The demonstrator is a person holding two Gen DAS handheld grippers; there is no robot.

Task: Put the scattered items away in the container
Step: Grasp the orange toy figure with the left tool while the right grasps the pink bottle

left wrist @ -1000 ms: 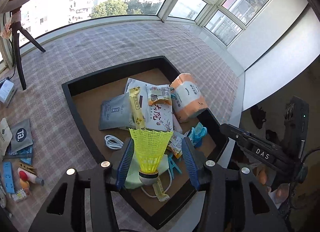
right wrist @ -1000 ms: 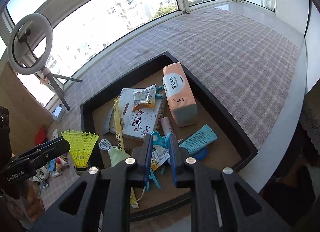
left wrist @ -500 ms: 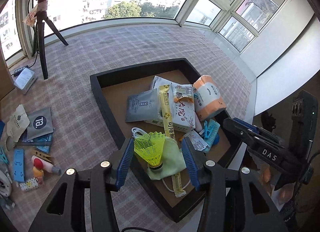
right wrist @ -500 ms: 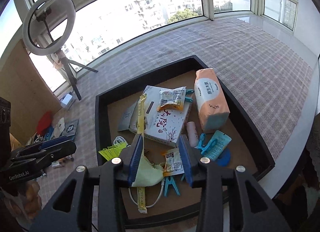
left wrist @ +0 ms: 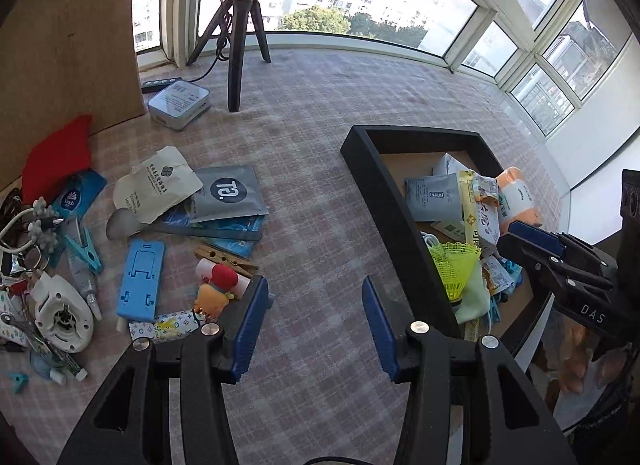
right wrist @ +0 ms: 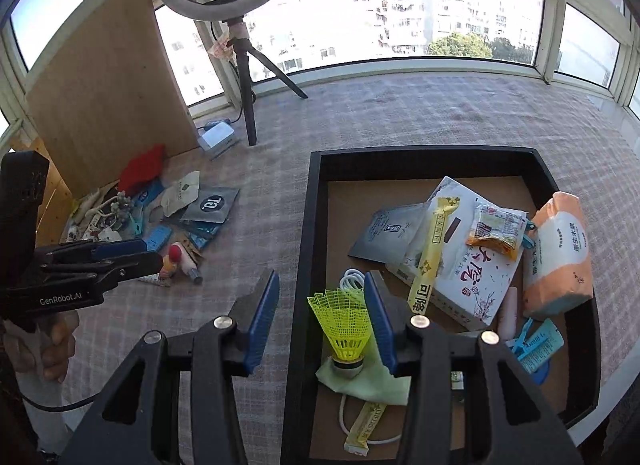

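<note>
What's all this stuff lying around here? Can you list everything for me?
tray: one, black, on the checked cloth, right side.
shuttlecock: one, yellow, in the tray on a pale green cloth.
tissue pack: one, orange and white, tray's right edge.
white box: one, in the tray, under a yellow sachet.
grey pouch: one, in the loose pile at left.
phone stand: one, blue, in that pile.
clothes peg: one, wooden, beside it.
tripod: one, black, by the window.
left claw: open, empty, over bare cloth.
right claw: opening, empty, over the tray's left wall.
</note>
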